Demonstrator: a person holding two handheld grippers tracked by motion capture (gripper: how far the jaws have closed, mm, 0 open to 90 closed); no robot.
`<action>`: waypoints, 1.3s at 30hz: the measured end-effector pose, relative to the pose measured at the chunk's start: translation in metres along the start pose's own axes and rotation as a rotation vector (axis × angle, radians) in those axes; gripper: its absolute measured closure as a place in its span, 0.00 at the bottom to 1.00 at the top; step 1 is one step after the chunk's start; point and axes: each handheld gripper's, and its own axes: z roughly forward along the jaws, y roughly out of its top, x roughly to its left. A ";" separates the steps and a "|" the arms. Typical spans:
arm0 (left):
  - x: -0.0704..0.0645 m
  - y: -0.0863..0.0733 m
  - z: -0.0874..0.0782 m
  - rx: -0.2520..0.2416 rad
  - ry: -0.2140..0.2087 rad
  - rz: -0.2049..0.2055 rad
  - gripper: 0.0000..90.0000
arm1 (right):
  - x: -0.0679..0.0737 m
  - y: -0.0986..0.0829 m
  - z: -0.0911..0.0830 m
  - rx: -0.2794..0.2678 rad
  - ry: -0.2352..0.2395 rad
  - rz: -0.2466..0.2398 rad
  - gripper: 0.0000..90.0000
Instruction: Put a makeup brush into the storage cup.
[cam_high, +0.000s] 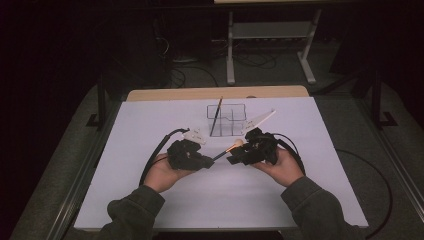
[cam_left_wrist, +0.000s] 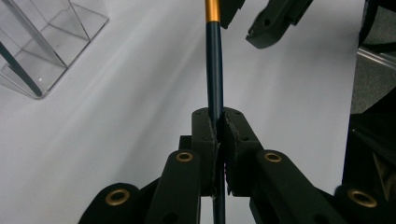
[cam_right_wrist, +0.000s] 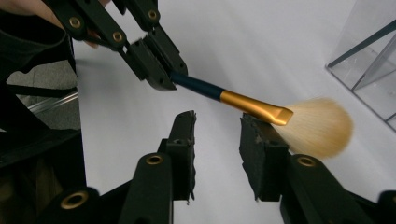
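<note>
A makeup brush with a dark blue handle, gold ferrule and tan bristles is held above the white table. My left gripper is shut on its handle, which runs straight out from between the closed jaws. My right gripper faces it from the right and is open. In the right gripper view the ferrule crosses just past my open right gripper, with the bristles over the right-hand jaw. Nothing sits between those jaws.
A clear acrylic organizer with compartments stands behind the grippers, with a thin dark brush leaning in it. Its corner shows as the organizer and the organizer. Cables trail from both grippers. Dark floor and a table frame lie beyond.
</note>
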 end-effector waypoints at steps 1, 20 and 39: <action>0.000 0.000 0.002 0.002 0.000 -0.001 0.93 | 0.000 0.000 -0.001 -0.006 0.000 0.001 0.74; -0.005 0.006 0.015 0.024 -0.014 0.006 0.93 | 0.001 0.005 -0.008 -0.080 0.024 0.012 0.85; -0.007 0.008 0.016 0.020 -0.022 0.025 0.94 | 0.005 0.011 -0.007 -0.101 0.069 0.012 0.88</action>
